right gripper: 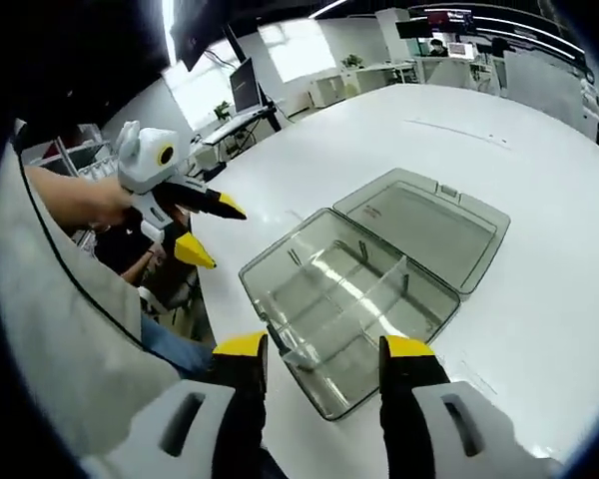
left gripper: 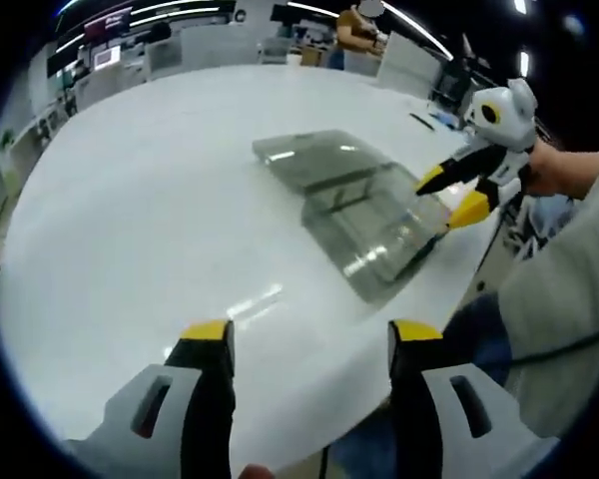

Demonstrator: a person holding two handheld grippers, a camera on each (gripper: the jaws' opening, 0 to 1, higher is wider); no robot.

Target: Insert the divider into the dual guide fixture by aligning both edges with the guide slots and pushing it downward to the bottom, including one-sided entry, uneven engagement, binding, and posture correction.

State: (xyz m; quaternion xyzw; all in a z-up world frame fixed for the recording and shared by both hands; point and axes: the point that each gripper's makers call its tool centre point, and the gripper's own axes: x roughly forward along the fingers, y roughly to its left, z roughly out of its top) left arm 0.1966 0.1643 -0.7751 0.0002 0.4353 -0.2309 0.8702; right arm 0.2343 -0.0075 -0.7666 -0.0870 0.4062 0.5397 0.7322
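An open-plan office with desks, monitors and ceiling strip lights surrounds a broad white table [right gripper: 539, 299]. In the right gripper view, nearest the camera, the right claw [right gripper: 324, 359] stands spread and holds nothing, its yellow tips poised just above the near corner of the clear box [right gripper: 309, 289]. The box is smoky transparent plastic, and its lid [right gripper: 424, 225] lies swung open flat on the table toward 1 o'clock. The divider [right gripper: 364, 291] already stands inside, a thin clear panel running across the tray between the walls.

I judge the divider light, stiff, slick and easy to bind if tilted; its top edge near the middle looks like the best place to pinch it, so both ends travel evenly. The box itself looks light enough to slide under a push.

At 10 o'clock in this view the left claw [right gripper: 208, 230] hovers off the table's edge, spread and empty, held by a hand [right gripper: 85, 200].

In the left gripper view the box [left gripper: 374, 225] lies at 1 o'clock, with the right claw [left gripper: 457, 195] at its far corner.

Through the glare and clear plastic I cannot tell whether both divider edges sit in their slots, or how deep it is seated. A distant person stands at the far desks.
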